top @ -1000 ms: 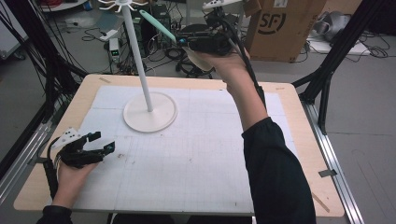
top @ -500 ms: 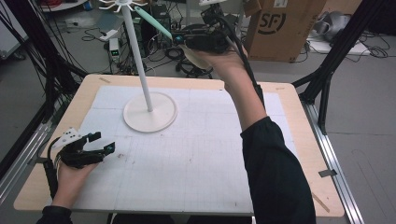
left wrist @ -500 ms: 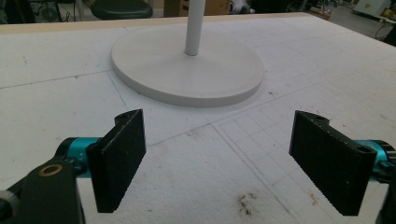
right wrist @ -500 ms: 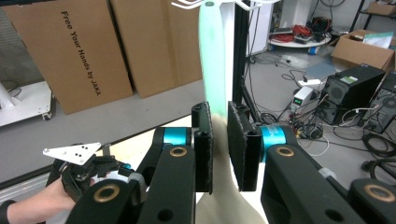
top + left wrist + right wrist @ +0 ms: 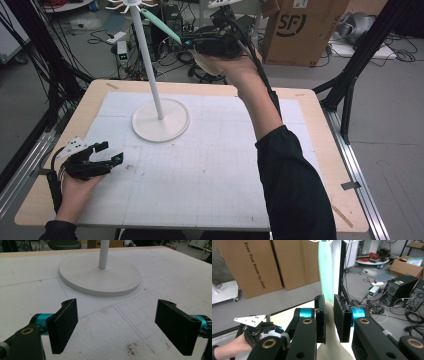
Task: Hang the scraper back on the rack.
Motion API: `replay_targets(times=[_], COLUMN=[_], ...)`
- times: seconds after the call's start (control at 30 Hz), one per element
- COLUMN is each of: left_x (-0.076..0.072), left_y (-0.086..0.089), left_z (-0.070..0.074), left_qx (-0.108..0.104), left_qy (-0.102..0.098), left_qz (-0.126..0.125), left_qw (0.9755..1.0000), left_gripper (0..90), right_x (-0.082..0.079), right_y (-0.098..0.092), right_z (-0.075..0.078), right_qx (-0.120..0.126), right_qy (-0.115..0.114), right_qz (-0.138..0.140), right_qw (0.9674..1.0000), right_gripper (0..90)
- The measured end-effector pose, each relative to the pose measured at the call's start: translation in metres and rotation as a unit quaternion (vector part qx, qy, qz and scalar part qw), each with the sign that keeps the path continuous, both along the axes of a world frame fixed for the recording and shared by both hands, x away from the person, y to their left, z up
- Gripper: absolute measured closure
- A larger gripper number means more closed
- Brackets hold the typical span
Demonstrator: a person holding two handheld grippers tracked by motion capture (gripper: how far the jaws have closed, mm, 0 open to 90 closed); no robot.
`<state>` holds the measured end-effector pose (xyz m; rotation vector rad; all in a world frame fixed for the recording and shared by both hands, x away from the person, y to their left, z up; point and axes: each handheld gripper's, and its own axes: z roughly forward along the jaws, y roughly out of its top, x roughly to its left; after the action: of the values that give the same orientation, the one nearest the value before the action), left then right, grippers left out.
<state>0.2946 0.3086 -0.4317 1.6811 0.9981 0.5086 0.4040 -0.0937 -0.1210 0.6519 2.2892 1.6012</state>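
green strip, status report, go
Right gripper shut on green strip, up by stand top. Left gripper open, on table. Nothing in the way.

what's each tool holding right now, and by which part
The right tool is shut on the pale green strip at its lower end, its top up by the white stand. The left tool is open, holding nothing.

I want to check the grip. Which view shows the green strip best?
The right gripper view: the green strip runs up between the right gripper jaws. The high view shows the strip small and far off.
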Motion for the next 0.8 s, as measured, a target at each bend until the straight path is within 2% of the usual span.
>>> replay_targets(times=[0.4,0.8], left_x=[0.0,-0.0001], left_y=[-0.0002,-0.0005], left_z=[0.0,-0.0002], left_qx=[0.0,0.001], left_qy=[0.0,0.001], left_qz=[0.0,0.001], left_qw=[1.0,1.0], left_gripper=[19.2,19.2], right_x=[0.0021,0.0008], right_y=[-0.0013,-0.002], right_z=[-0.0006,0.0006], right_qx=[-0.007,-0.004], right_qy=[-0.003,-0.008], right_qz=[-0.016,-0.014], right_qw=[0.9998,0.9999], right_gripper=[80.9,80.9])
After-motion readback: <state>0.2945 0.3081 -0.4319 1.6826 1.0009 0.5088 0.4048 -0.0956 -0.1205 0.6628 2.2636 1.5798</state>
